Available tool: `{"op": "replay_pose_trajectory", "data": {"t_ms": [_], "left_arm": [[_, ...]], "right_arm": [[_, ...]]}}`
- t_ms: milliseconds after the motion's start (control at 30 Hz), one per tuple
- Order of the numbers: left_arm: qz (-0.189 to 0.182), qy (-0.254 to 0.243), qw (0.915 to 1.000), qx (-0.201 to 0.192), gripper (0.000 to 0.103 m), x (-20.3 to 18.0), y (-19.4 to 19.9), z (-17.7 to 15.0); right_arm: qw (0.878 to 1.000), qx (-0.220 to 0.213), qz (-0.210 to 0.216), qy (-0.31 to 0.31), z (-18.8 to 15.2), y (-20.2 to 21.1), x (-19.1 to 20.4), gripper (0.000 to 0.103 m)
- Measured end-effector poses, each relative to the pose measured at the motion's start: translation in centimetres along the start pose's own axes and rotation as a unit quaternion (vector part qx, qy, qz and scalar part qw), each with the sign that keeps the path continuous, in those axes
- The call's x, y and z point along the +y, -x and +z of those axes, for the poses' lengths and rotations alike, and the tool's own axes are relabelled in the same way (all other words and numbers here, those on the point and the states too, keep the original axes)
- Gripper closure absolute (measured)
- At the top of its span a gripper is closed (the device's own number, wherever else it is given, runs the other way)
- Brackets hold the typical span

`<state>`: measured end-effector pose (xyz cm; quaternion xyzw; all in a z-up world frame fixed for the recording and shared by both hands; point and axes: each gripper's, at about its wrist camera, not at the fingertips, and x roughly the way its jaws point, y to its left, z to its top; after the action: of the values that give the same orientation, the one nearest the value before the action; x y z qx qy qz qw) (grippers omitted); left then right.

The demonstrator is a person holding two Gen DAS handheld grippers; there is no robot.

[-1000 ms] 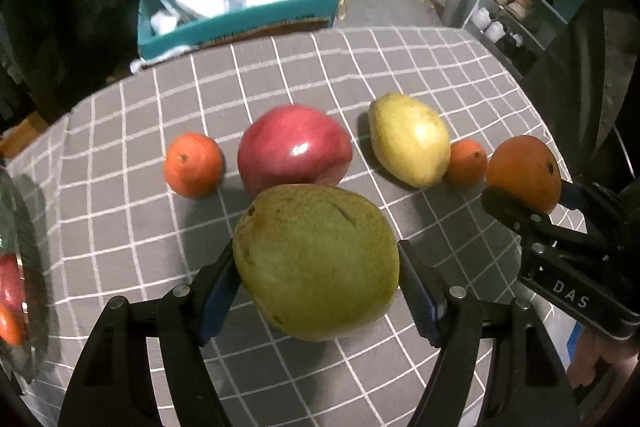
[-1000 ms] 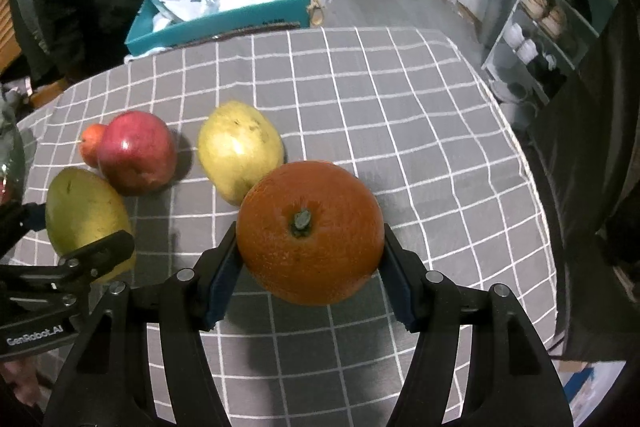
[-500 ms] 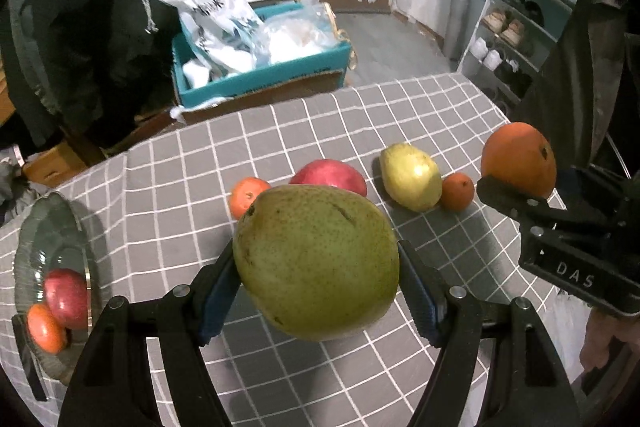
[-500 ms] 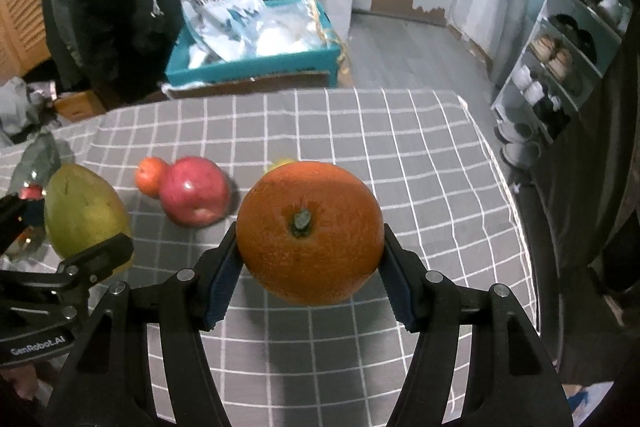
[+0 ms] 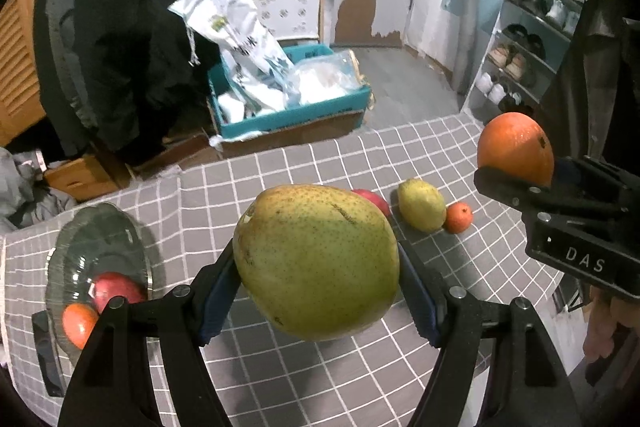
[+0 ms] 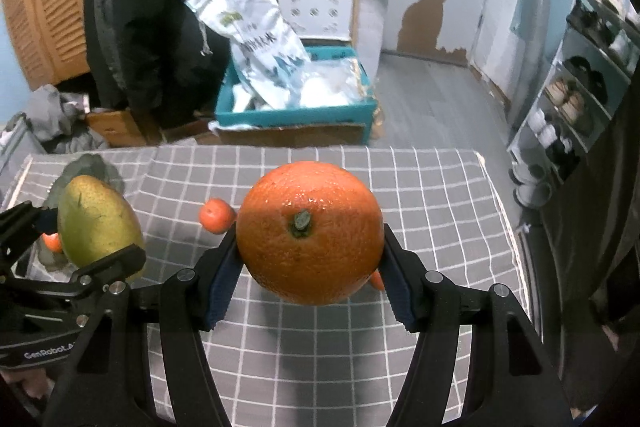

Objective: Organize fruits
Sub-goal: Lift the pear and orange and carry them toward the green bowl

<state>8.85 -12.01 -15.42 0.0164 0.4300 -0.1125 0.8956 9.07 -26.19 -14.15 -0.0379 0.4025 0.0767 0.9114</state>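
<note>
The left gripper [image 5: 320, 267] is clamped on a big green pear [image 5: 318, 261]. Its 2 blue pads [image 5: 218, 289] press on both sides of the pear, & the pear is up in the air above the table.

The right gripper [image 6: 310, 267] is clamped on a big orange [image 6: 310, 233], stem end facing the camera. The orange is up off the table too.

The table has a grey checked cloth [image 5: 312, 163] w/ white lines. On the cloth sit a yellow pear [image 5: 422, 205], a small tangerine [image 5: 459, 217] just beside it, & a red apple [image 5: 372, 199] mostly hidden behind the green pear. In the right wrist view, 1 more small tangerine [image 6: 217, 215] sits on the cloth just left of the orange.

At the left side of the table is a clear glass bowl [image 5: 94, 239]. Inside it are a red apple [image 5: 118, 291] & a small orange fruit [image 5: 79, 323], touching.

Behind the table, on the floor, is a teal box [image 5: 292, 113] w/ plastic bags in it. A shoe rack [image 5: 528, 43] is at the right.
</note>
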Motion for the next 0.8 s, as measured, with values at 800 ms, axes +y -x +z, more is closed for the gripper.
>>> {"op": "replay_pose_trajectory", "data": {"t_ms": [800], "left_arm": [[0.047,0.066,0.9949,-0.06,0.027,9.1,7.0,0.0]], "right_arm": [[0.996,-0.032,0.062,0.052,3.7,1.3,9.2,0.039]]}}
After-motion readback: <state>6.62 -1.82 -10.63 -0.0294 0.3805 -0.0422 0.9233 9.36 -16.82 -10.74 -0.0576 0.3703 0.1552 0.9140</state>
